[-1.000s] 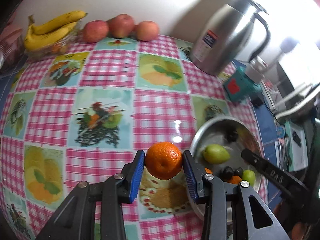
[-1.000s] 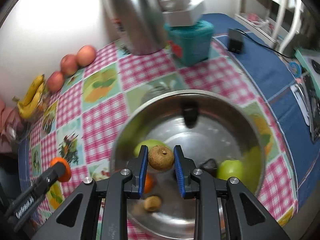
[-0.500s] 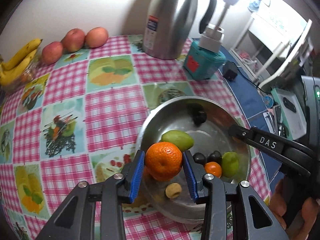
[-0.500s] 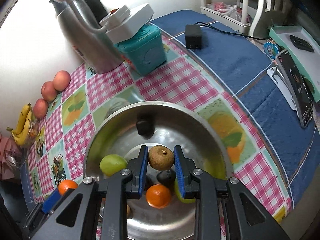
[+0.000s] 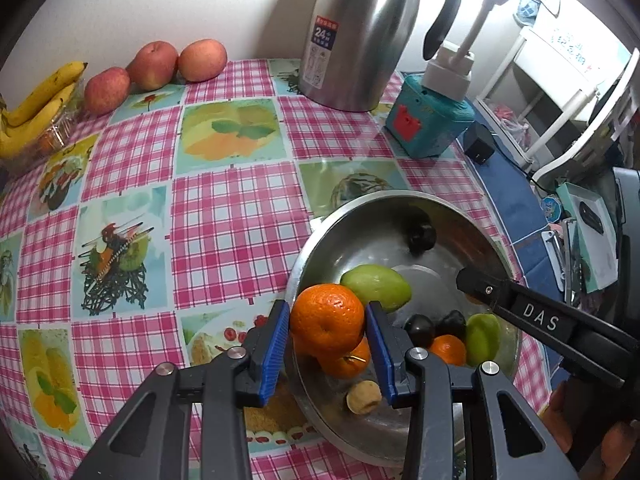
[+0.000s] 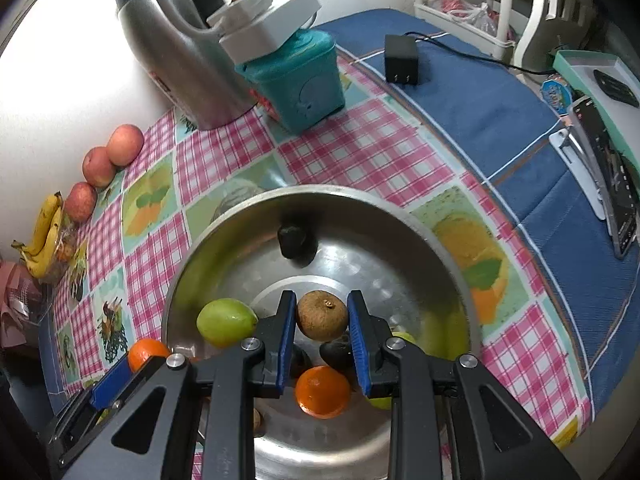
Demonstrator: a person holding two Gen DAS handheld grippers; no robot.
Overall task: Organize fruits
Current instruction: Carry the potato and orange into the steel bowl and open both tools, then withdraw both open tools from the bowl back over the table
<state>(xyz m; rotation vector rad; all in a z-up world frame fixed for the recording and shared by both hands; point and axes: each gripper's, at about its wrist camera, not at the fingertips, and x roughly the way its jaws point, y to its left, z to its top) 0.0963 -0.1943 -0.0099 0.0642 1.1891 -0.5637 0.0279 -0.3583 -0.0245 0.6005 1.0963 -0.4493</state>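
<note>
The left hand-held gripper [image 5: 327, 350] pinches a tangerine [image 5: 327, 318] just over the near-left rim of the metal bowl [image 5: 360, 208]. The right hand-held gripper [image 6: 322, 338] pinches a small brown fruit [image 6: 322, 316] over the bowl's middle. Only the right view shows the bowl's whole floor.

Large orange [image 5: 327, 317] clamped between blue fingers [image 5: 274, 350], hanging over near rim of steel bowl [image 5: 360, 208]. Small brown round fruit [image 6: 322, 315], stem scar up, pinched between other fingers [image 6: 286, 340] above bowl's middle. In bowl: two green oval fruits [image 5: 378, 286], smaller oranges [image 5: 448, 349], dark fruits [image 5: 421, 237], one tan fruit [image 5: 363, 397]. Three apples [image 5: 154, 65] and bananas [image 5: 34, 110] along wall.
</note>
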